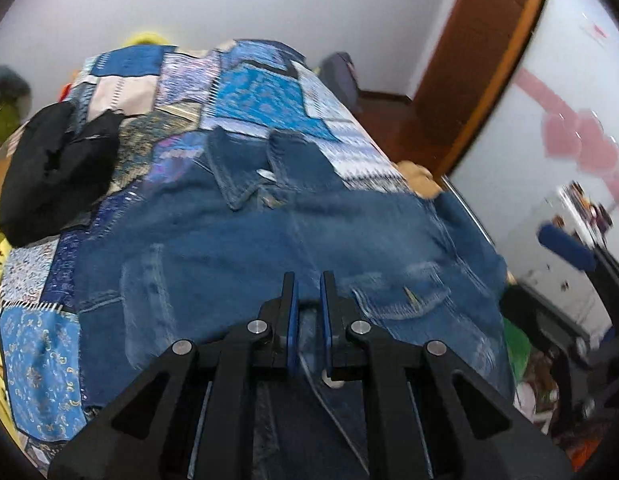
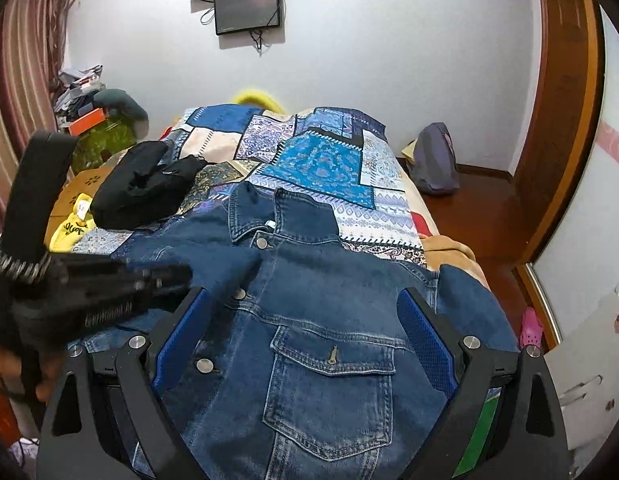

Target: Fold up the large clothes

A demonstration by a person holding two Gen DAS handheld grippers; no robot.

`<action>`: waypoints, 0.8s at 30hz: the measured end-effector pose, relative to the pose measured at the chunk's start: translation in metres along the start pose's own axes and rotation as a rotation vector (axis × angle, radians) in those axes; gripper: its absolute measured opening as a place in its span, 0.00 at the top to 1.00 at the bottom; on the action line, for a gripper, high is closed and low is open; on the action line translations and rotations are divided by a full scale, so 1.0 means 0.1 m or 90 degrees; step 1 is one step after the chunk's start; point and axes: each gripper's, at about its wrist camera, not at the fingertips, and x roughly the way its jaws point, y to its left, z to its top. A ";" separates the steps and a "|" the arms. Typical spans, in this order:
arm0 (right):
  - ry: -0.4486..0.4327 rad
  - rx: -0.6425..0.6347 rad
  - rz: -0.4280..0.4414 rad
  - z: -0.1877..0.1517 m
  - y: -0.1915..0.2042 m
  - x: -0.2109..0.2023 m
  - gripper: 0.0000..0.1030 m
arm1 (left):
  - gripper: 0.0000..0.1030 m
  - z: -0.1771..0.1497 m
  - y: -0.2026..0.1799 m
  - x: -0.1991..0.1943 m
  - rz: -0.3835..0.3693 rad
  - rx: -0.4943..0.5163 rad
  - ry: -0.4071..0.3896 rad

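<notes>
A blue denim jacket (image 2: 333,304) lies front up on the bed, collar (image 2: 265,208) away from me and chest pocket (image 2: 329,376) nearest. My left gripper (image 1: 308,280) is shut on a fold of the jacket's denim, which shows between its blue pads. In the right wrist view the left gripper (image 2: 165,276) comes in blurred from the left. It holds a folded flap of denim (image 2: 225,264) over the jacket's left side. My right gripper (image 2: 303,294) stands wide open above the chest pocket, with nothing gripped between its fingers.
A patchwork blue bedspread (image 2: 329,160) covers the bed. A heap of black clothing (image 2: 141,188) lies at its left, beside yellow fabric (image 2: 71,230). A purple backpack (image 2: 435,160) sits on the wooden floor at the right, near a brown door frame (image 2: 565,120).
</notes>
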 end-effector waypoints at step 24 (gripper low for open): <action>0.100 -0.257 0.088 0.17 1.37 0.68 0.10 | 0.38 -0.59 1.66 -0.91 0.156 -0.134 -0.084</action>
